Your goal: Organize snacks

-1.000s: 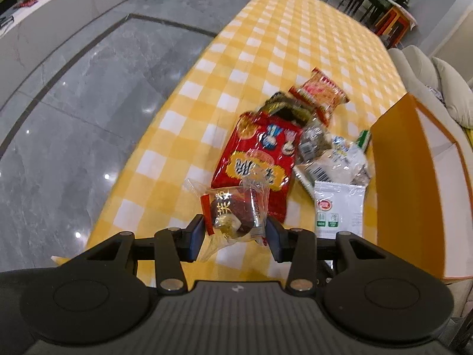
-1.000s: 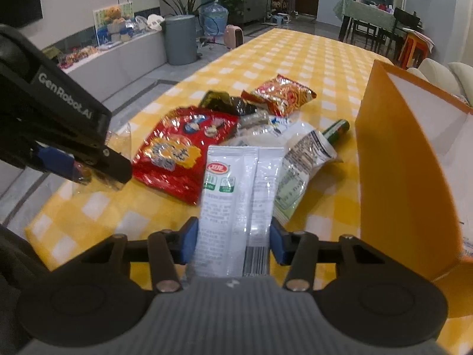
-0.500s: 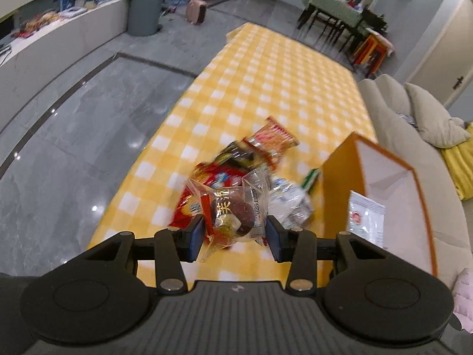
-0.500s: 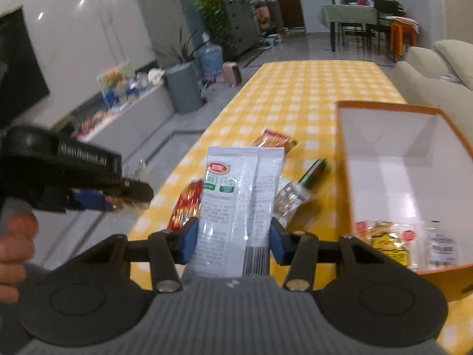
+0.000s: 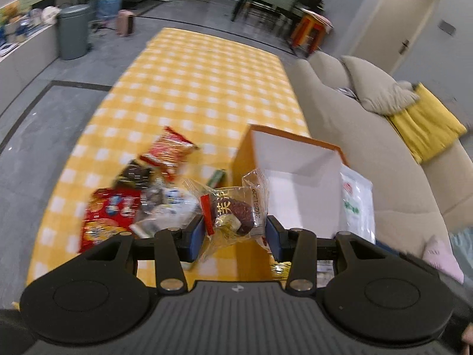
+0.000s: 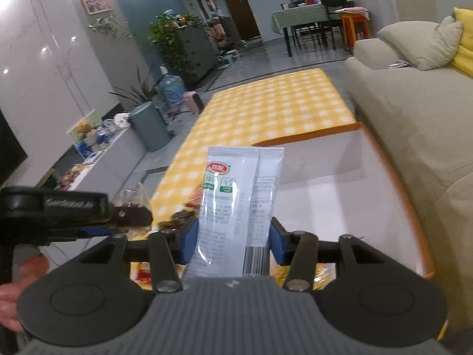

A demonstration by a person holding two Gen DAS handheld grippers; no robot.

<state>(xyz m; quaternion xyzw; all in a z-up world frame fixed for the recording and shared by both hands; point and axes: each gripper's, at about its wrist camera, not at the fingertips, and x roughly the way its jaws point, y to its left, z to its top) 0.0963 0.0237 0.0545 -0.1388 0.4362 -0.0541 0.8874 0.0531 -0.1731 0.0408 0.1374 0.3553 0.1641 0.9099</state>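
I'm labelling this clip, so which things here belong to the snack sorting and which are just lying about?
Part of the job:
- clear-wrapped cake in the left hand-held gripper
- white packet in the right hand-held gripper
- orange box
- snack pile

Just lying about:
- sofa
- grey bin
- water jug

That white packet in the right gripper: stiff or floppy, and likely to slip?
The white packet stands upright above the right gripper without drooping, so it is probably fairly stiff and light. Its glossy film looks slippery, so it might slide if the grip loosened. The orange box lies just beyond it.
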